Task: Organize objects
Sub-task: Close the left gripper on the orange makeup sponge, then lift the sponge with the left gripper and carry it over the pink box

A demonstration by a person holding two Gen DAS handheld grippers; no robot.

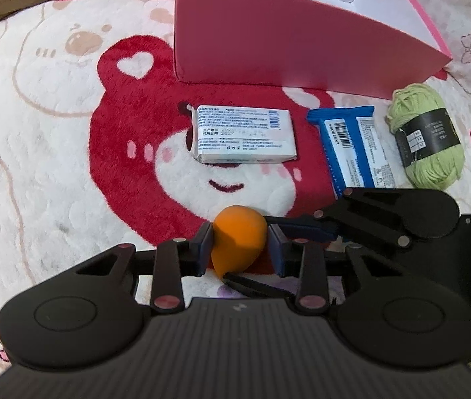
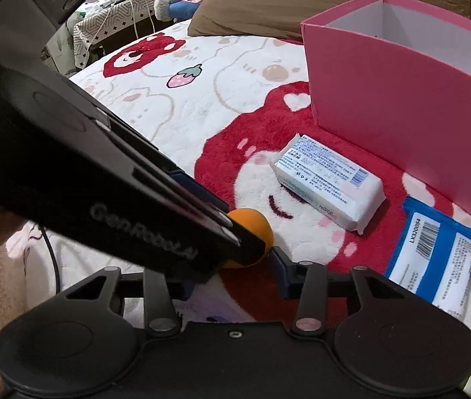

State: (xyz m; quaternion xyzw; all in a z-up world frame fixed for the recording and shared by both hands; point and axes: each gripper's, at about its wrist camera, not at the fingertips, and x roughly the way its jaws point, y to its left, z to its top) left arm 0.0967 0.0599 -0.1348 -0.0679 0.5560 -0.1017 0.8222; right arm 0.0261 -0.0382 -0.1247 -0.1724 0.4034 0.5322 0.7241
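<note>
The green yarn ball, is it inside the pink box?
No, the yarn ball lies on the blanket outside the pink box, to the right of the blue packet.

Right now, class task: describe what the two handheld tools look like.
Both are matte black plastic. The left tool has dark blue pads, round housings, silver and pinkish pivot pins and a ribbed body; grey lettering and a thin black cable show in the right wrist view. The right tool matches.
</note>
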